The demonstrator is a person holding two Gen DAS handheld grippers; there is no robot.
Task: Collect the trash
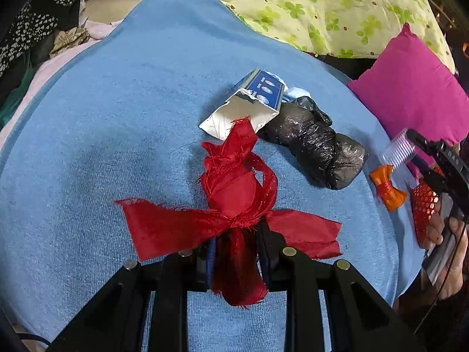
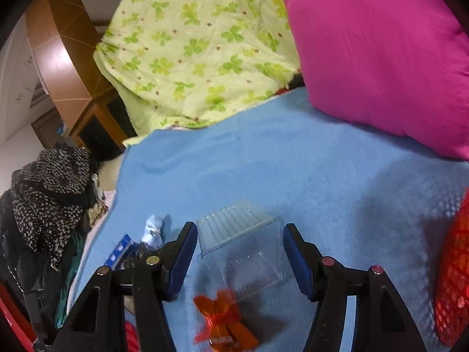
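At the bottom centre of the left wrist view, the left gripper [image 1: 236, 252] is clamped on a knotted red rag [image 1: 234, 202], whose frayed ends spread to either side over the blue blanket [image 1: 117, 117]. Just above the rag lies a torn white and blue carton [image 1: 249, 105], touching a black plastic bag [image 1: 316, 146] to its right.

In the right wrist view, the right gripper [image 2: 240, 252] stands with its jaws apart at lower centre, and a clear plastic box [image 2: 240, 240] sits between them; the pads look clear of its sides, though the blur makes this uncertain. Below the box lies an orange wrapper [image 2: 225, 322]. A red net [image 2: 453, 278] shows at the right edge, and a pink pillow [image 2: 381, 58] fills the upper right.
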